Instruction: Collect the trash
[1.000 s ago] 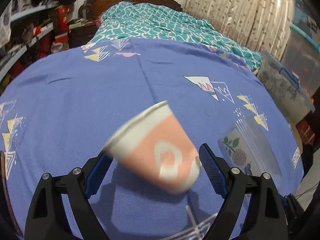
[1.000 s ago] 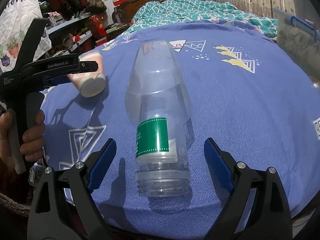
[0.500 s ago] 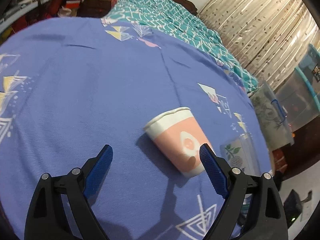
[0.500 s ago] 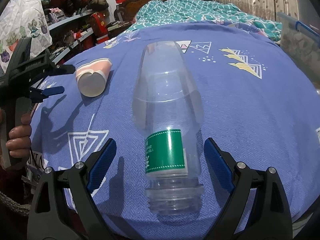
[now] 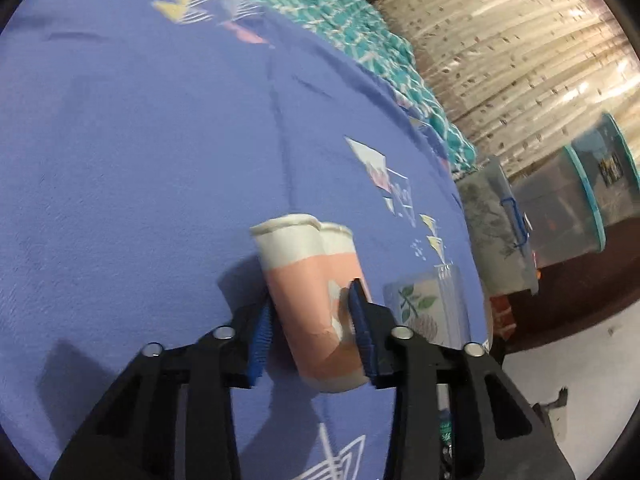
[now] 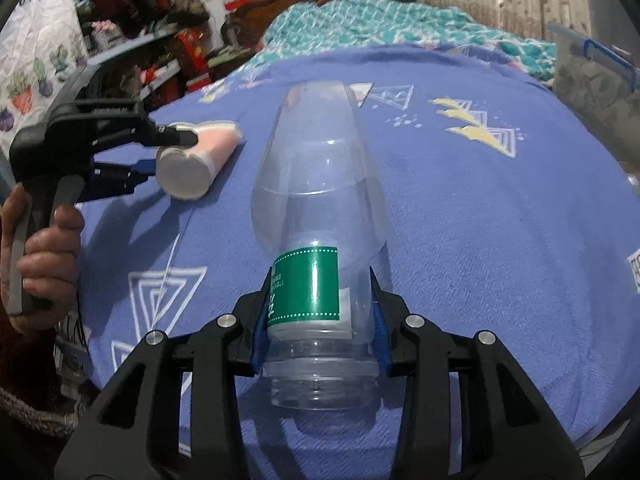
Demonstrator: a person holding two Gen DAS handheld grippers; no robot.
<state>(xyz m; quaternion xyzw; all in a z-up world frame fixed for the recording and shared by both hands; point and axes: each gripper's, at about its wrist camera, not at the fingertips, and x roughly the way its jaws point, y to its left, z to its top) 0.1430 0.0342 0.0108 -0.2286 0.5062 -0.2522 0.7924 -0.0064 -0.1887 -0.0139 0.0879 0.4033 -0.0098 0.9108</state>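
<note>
L gripper (image 5: 312, 320) now pinches paper cup (image 5: 316, 280), dented; R gripper (image 6: 318, 312) now clamps bottle (image 6: 316, 216).

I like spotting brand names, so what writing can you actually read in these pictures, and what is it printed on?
"ome": end of a cursive word on the white plant-print hanging sheet; its start is cut off.
Green label on the clear plastic bottle: white print, too small to read.
Black left tongs: raised lettering, blurred.
Pink and white paper cup: a white mark, no words.
</note>
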